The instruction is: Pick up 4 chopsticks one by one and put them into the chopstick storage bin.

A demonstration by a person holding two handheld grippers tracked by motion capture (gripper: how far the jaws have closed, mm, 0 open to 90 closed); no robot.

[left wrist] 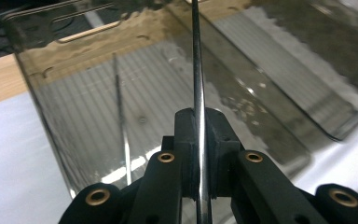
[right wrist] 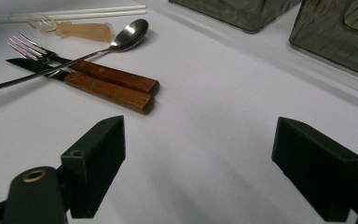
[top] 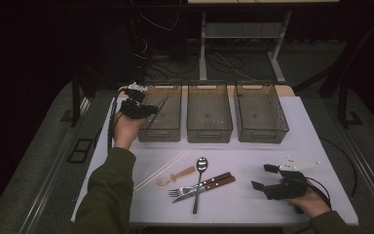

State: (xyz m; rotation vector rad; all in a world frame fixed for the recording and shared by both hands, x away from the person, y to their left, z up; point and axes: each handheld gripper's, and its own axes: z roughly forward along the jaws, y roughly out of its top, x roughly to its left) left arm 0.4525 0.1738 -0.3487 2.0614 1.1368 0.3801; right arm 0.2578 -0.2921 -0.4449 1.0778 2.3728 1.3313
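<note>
We see the left hand (top: 125,127) reaching fwd, its left gripper (top: 143,108) clamped tight on a thin metal rod (left wrist: 197,88) — tip over the leftmost bin (top: 161,127). Right gripper (top: 262,177) rests low w/ jaws wide, nothing between them — cutlery ahead of it.

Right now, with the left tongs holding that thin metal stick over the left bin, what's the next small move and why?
Probably lower it a little and open the jaws. The left tongs are shut on a thin metal stick that already points into the left bin, where a similar stick lies. The right tongs rest open on the table, near the fork and spoon.
</note>
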